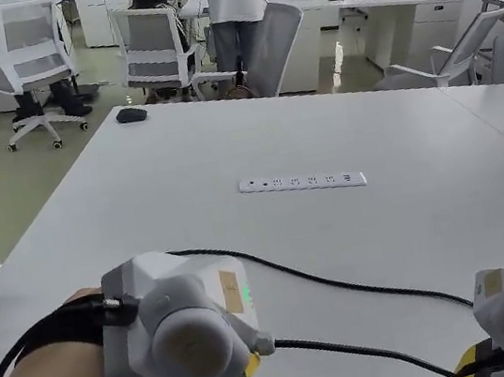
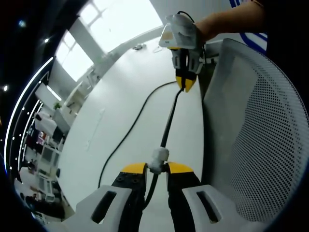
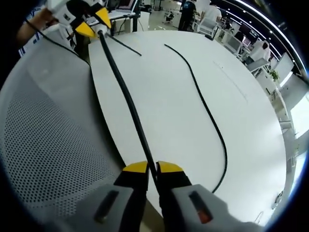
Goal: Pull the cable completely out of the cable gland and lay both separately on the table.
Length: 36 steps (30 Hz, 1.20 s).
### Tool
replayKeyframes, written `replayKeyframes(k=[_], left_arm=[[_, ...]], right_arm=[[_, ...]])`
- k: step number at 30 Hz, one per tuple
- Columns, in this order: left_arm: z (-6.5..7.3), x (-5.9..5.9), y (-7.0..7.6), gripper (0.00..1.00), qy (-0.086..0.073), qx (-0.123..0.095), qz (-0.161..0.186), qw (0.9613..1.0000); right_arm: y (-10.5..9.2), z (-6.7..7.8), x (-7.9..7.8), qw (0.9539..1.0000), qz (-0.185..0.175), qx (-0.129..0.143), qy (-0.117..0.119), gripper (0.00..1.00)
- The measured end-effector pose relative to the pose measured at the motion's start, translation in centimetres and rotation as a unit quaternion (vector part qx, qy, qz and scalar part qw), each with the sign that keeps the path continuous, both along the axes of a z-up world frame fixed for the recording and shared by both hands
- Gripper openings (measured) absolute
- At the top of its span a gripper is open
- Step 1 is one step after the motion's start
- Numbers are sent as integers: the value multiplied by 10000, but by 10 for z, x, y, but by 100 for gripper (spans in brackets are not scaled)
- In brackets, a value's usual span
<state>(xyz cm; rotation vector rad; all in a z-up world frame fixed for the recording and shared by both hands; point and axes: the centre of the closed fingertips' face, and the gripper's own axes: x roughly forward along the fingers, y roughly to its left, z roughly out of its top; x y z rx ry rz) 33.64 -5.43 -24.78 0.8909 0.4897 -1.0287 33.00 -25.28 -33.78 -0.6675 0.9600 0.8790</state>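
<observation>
Black round cable (image 3: 126, 99) runs in a straight line between the two grippers, along the near edge of the white table (image 1: 254, 141). The left gripper (image 2: 156, 169) has its yellow-tipped jaws closed on a small white plastic cable gland (image 2: 158, 157). The gland sits right between the tips, and the cable passes through it and back down between the jaws. The right gripper (image 3: 153, 169) has its jaws pinched almost together on the bare cable itself, well apart from the gland along the line. A further length of the cable lies slack on the table, curving in a long arc across the top. In the head view a flat white power strip (image 1: 301, 182) lies farther out on the table, and a black computer mouse (image 1: 131, 115) rests near the far edge. A white mesh chair back (image 2: 251, 135) stands just beside the table edge, close to the grippers.
</observation>
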Motion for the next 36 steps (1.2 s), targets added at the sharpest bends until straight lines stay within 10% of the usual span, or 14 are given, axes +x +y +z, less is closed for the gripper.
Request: replayKeyframes(k=[2, 4, 8, 11, 16, 25, 28, 36], left_arm=[[-1, 0, 0, 17, -14, 30, 0, 10000], [-1, 0, -1, 17, 10, 3, 17, 10000], [-4, -1, -3, 17, 51, 21, 8, 10000], [-5, -3, -5, 17, 98, 16, 6, 10000], [-5, -3, -6, 17, 108, 29, 1, 9999], [-3, -1, -8, 17, 54, 40, 12, 10000], [-3, -2, -10, 17, 55, 43, -14, 10000], [3, -4, -14, 17, 12, -39, -54, 10000]], right_arm=[[3, 1, 1, 9999, -71, 97, -15, 6], [24, 11, 0, 9970, -209, 741, 29, 14], [41, 19, -3, 9977, 155, 654, -26, 24], [75, 43, -5, 9905, 161, 1366, 26, 29], [99, 63, -7, 9890, 612, 1339, -137, 28], [158, 116, -20, 9710, 1041, 2144, -175, 24], [170, 119, -23, 9684, 1212, 2166, -246, 24], [176, 89, -13, 9789, 1434, 1415, -344, 23]])
